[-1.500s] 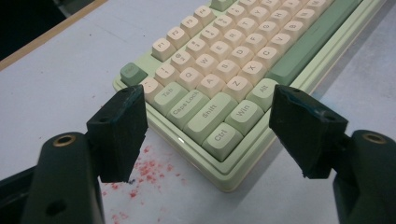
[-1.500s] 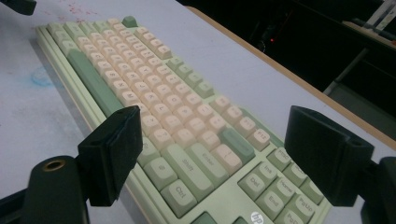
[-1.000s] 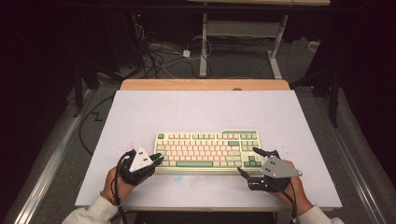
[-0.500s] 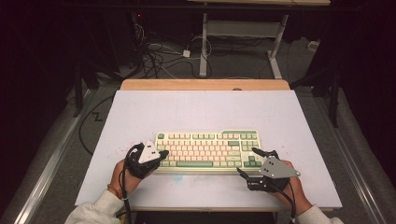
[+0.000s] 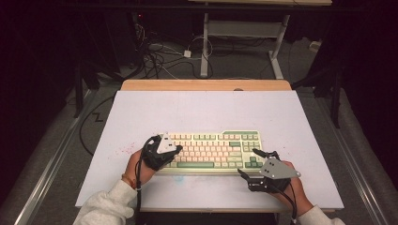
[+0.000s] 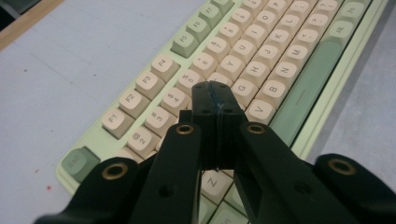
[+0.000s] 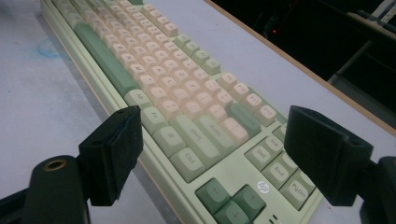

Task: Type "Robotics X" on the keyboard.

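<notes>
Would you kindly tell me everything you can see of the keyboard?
The keyboard is a pale green plastic case with cream letter keys and darker green space bar, modifiers and arrow keys. It lies flat near the front of the white table, long side toward the person. The shut left gripper hovers over its left keys; whether it touches is unclear. The open right gripper straddles its right end.

black grippers, brass screws, white sleeves

change: your left gripper is now over the keyboard's left keys, in from off its left end | fingers: pressed together, empty
</notes>
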`<state>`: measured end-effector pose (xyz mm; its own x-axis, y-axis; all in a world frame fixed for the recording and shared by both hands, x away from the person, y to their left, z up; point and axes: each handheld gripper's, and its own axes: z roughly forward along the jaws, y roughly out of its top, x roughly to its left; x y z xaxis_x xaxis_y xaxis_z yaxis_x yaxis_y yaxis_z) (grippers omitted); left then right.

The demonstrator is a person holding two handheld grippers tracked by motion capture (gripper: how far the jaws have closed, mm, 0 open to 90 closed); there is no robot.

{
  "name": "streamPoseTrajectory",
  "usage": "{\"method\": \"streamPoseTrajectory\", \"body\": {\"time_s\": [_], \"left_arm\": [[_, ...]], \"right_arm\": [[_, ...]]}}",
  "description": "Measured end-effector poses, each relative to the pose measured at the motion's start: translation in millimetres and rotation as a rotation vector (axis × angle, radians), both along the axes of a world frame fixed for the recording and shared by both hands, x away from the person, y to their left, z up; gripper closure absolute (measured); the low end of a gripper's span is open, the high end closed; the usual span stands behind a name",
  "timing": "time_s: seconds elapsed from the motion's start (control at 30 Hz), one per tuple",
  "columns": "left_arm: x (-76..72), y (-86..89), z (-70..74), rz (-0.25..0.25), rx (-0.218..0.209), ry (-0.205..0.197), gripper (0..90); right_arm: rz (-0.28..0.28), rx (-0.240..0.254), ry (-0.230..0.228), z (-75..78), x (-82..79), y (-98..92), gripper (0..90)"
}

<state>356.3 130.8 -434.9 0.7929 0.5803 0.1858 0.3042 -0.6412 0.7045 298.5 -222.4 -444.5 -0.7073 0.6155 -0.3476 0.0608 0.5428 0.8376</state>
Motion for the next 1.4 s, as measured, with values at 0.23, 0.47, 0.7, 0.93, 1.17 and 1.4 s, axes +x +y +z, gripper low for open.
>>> {"method": "streamPoseTrajectory", "body": {"time_s": [0.23,0.47,0.7,0.93,1.17,1.4], "left_arm": [[10.8,-14.3,-2.7,-0.008,0.015,0.026,87.8],[19.9,-23.4,-6.2,-0.014,0.021,0.049,87.9],[27.2,-33.3,-9.1,-0.026,0.051,0.060,87.8],[32.6,-39.6,-11.8,-0.029,0.075,0.071,87.8],[33.6,-41.7,-12.9,-0.045,0.101,0.085,87.8],[30.5,-40.3,-8.5,-0.039,0.095,0.055,87.8]], "right_arm": [[0.001,-0.006,0.004,-1.4,0.7,0.1,20.5],[0.005,-0.017,0.007,-2.6,1.2,1.0,20.5],[0.007,-0.023,0.010,-3.4,1.5,1.2,20.8],[0.010,-0.032,0.011,-4.0,1.3,1.3,20.9],[0.010,-0.034,0.010,-4.2,1.1,1.2,21.3],[0.010,-0.039,0.006,-3.3,0.7,1.2,21.4]]}}
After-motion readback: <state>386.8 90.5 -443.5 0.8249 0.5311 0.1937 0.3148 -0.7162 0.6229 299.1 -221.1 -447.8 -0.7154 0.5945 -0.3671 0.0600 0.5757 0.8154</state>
